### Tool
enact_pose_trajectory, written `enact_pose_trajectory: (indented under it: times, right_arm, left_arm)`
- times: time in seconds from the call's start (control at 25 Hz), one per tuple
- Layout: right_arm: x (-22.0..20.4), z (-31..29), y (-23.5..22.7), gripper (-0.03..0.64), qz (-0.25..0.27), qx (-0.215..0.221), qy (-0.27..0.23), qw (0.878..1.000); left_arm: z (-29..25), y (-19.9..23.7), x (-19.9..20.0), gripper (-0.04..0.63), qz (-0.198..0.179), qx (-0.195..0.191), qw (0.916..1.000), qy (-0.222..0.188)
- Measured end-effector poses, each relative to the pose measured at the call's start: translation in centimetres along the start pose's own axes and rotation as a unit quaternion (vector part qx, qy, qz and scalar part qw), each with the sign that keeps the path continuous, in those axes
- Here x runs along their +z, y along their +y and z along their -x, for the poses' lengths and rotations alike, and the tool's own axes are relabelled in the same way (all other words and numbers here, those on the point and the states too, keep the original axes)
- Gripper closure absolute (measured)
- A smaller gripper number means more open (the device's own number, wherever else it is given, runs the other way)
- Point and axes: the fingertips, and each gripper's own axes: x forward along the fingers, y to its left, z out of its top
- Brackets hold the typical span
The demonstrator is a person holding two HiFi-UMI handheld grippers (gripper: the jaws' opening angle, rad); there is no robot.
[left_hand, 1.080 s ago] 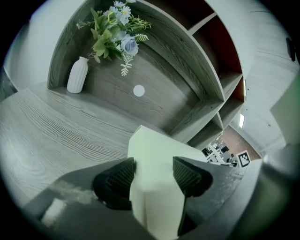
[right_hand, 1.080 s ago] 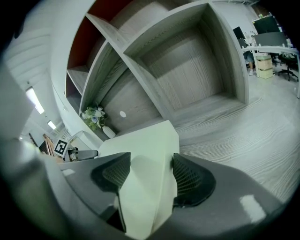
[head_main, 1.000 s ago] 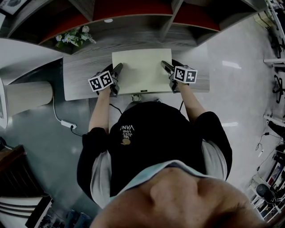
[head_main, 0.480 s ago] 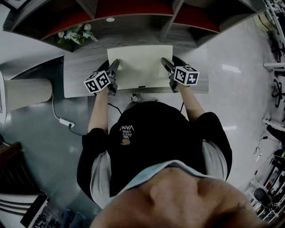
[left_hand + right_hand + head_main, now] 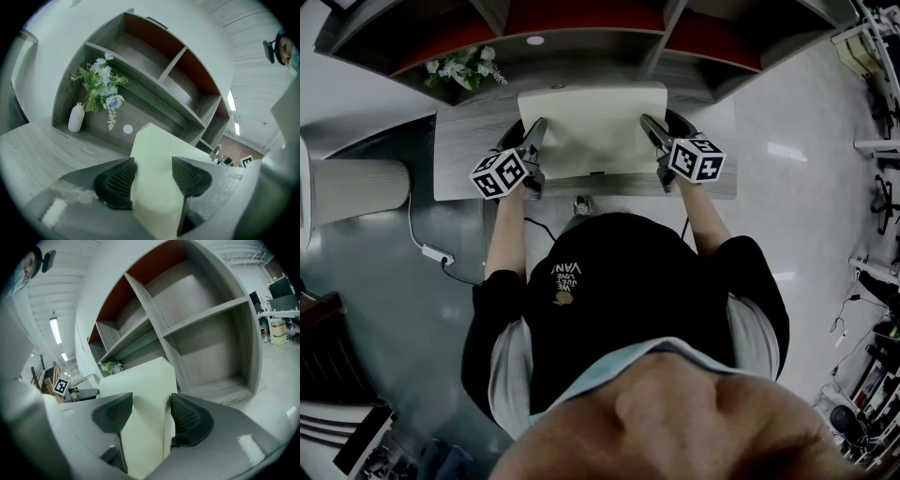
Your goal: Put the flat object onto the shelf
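A flat cream-coloured object (image 5: 591, 127) is held up over the grey desk (image 5: 464, 159), its far edge close to the shelf unit (image 5: 609, 58). My left gripper (image 5: 535, 141) grips its left edge; in the left gripper view both pads (image 5: 117, 180) press on the flat object (image 5: 157, 197). My right gripper (image 5: 651, 133) holds the right edge. Its jaws are closing, with the flat object (image 5: 140, 423) between them and the pads (image 5: 187, 418) touching it. The shelf's compartments (image 5: 206, 348) stand bare just ahead.
A white vase of flowers (image 5: 461, 70) stands in the lowest left shelf compartment, also in the left gripper view as flowers (image 5: 101, 86). A cable and power strip (image 5: 441, 258) lie on the floor at left. A cylindrical stool (image 5: 356, 187) stands left of the desk.
Both grippers have carried the flat object away from the person toward the shelf; its far edge now reaches the shelf front.
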Motion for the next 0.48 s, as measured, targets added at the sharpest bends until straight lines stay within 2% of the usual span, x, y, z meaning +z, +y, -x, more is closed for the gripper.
enact_pose_trajectory:
  times: [0.48]
  right_arm:
    - [6.6,1.6,4.1,0.377,0.037,0.044,-0.079,0.995]
  left_arm:
    - [3.5,-2.9,6.1,0.345,-0.041,-0.012,0.995,-0.09]
